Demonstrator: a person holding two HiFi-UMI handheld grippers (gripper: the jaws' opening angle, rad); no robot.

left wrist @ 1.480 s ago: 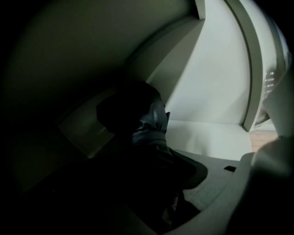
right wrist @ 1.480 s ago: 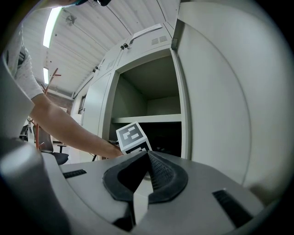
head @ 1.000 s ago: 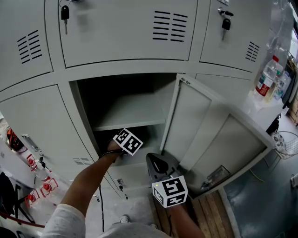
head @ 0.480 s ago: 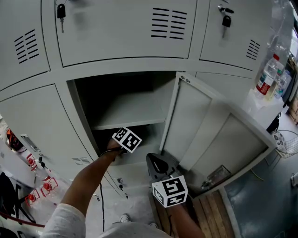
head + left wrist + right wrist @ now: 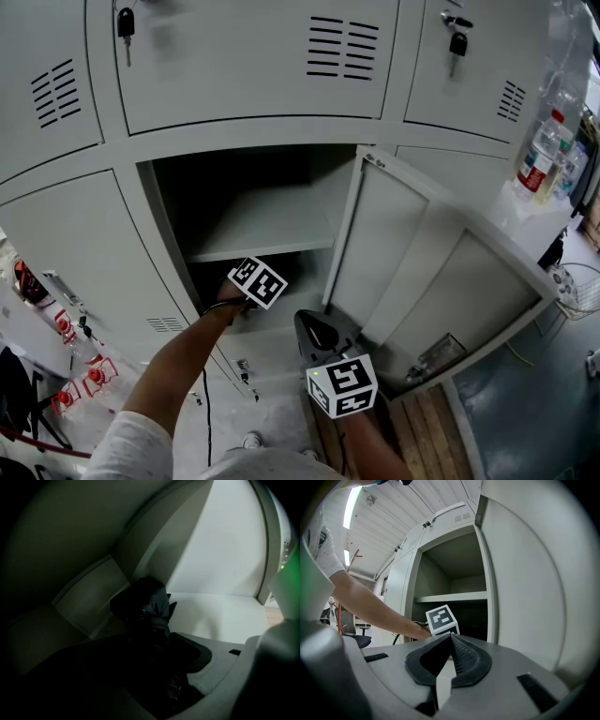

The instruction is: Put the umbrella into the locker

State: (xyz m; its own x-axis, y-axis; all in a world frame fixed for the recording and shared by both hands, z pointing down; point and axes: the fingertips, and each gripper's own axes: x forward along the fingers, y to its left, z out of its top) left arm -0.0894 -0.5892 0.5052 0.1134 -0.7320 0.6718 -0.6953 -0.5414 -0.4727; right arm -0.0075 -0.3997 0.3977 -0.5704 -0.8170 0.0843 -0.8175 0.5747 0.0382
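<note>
Clamped the fingers (image 5: 199, 656) of the left gripper (image 5: 154, 663) tight on the folded black umbrella (image 5: 147, 609), fabric bunched between them. Reached deep into the grey locker (image 5: 131, 234), past its door (image 5: 375, 253) standing wide open at the right. Went in below the shelf (image 5: 258, 225), into the lower compartment, with the umbrella aimed at the back left corner over the pale floor (image 5: 220, 613). Hovered the right gripper (image 5: 451, 641) outside, low in front of that door, fingers pressed together on nothing. Spotted a key (image 5: 127, 23) hanging in the door above.
</note>
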